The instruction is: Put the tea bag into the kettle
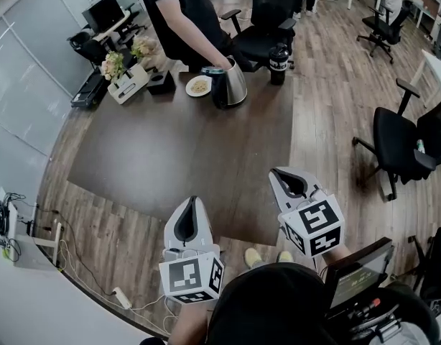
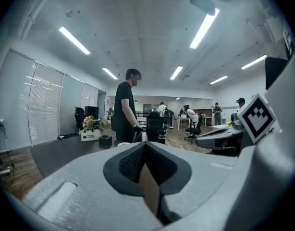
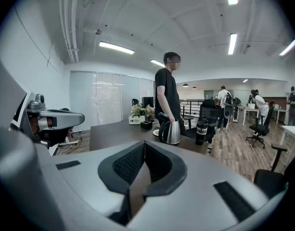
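Note:
A steel kettle [image 1: 231, 85] with a black handle stands at the far edge of the dark table [image 1: 170, 157]; a person in black [image 1: 181, 13] has a hand on its lid. Beside it lies a white plate [image 1: 199, 86] with something pale on it; whether that is the tea bag I cannot tell. My left gripper [image 1: 188, 218] and right gripper [image 1: 291, 184] hover over the table's near edge, far from the kettle, both shut with nothing in them. The right gripper view shows shut jaws [image 3: 144, 146] and the kettle [image 3: 170, 132] ahead. The left gripper view shows shut jaws [image 2: 145, 146].
A black tumbler [image 1: 279, 63] stands right of the kettle. A white flower box [image 1: 127, 77] and a small black box [image 1: 161, 83] sit at the table's far left. Office chairs [image 1: 396, 146] stand on the wooden floor to the right. Cables lie on the floor at left.

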`<state>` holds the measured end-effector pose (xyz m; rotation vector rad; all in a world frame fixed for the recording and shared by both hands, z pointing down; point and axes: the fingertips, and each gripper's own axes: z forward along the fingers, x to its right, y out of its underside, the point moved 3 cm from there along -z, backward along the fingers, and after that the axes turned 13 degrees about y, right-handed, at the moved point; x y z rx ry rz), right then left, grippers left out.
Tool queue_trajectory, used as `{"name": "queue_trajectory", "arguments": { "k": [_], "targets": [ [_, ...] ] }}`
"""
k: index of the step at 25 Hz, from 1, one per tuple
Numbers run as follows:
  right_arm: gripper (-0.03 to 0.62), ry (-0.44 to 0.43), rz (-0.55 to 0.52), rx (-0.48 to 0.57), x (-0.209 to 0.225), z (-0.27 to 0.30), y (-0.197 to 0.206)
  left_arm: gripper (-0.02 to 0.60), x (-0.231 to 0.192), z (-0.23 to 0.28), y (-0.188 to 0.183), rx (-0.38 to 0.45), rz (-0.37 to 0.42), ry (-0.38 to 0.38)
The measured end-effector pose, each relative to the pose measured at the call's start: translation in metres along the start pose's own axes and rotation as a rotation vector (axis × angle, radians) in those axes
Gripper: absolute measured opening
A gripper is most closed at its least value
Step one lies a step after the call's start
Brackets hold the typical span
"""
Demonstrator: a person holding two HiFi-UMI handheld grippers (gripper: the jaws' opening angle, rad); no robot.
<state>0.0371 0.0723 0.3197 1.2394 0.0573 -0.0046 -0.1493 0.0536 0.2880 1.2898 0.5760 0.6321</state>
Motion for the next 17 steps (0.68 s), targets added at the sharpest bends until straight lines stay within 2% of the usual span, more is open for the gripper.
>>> {"name": "queue_trajectory", "arguments": {
  "k": [17],
  "targets": [
    [0.011,-0.019,-0.011,0.028,0.008,-0.002,-0.007,0.005,0.015,0.007,-0.01,0.02,0.017,-0.003]
  ]
}}
